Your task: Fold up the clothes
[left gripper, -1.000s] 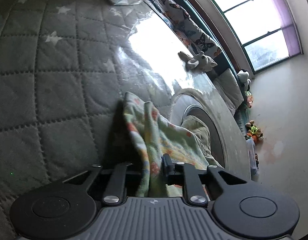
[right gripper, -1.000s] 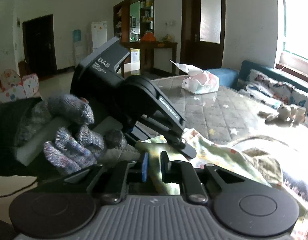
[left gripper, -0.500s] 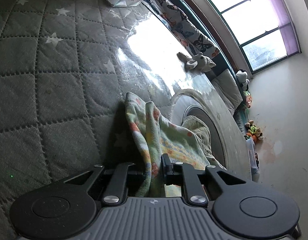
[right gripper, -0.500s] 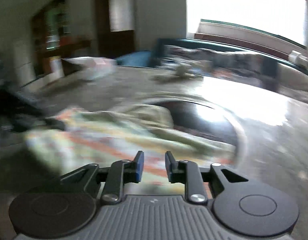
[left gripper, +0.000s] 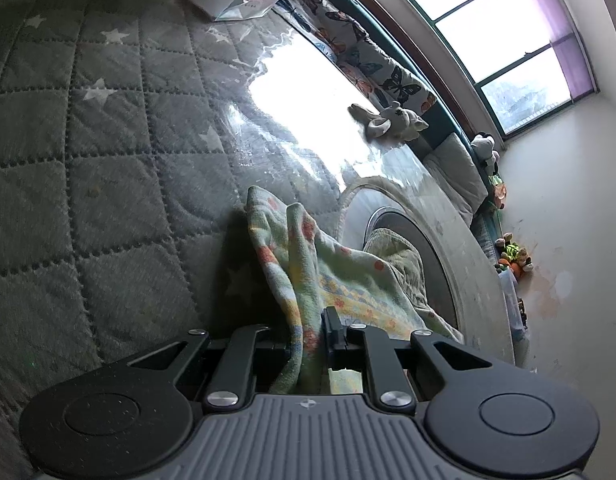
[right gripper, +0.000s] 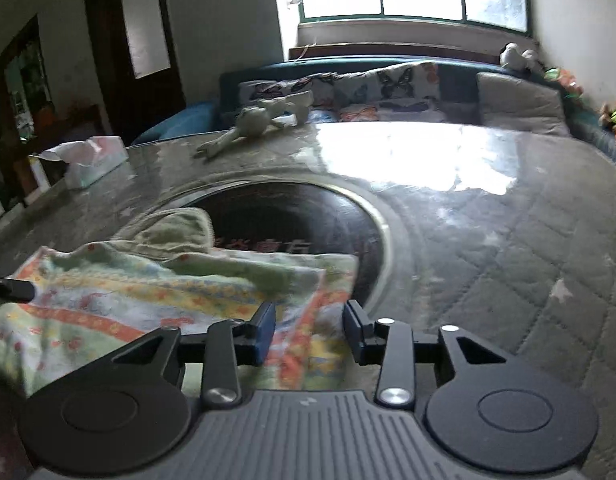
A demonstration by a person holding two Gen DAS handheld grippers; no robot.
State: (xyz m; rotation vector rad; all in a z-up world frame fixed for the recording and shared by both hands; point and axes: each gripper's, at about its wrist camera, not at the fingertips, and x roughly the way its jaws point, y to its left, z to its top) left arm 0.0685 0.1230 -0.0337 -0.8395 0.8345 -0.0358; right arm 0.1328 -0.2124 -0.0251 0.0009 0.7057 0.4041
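While the left gripper (left gripper: 308, 330) pinches a bunched edge of a pale green patterned cloth (left gripper: 308, 268) at the bottom centre of its frame, its jaws pressed onto the fabric, the cloth rises in a peaked fold toward the middle of the picture, probably held up so the rest can be drawn out flat. Beneath it lies a grey quilted cover with white stars (left gripper: 108, 140), shiny with window glare at upper centre. In the right wrist view, the right gripper (right gripper: 309, 330) sits at lower centre with its jaws spread apart, gripping nothing; the cloth's free corner lies between and just beyond the fingers, so it seems placed to take hold of that corner next. The cloth (right gripper: 168, 280) spreads across the lower left of this frame, partly over a dark round inset (right gripper: 308, 216) in the surface. A tissue pack (right gripper: 92, 160) sits at the left edge, a soft toy (right gripper: 252, 120) at upper centre. Folding looks barely begun
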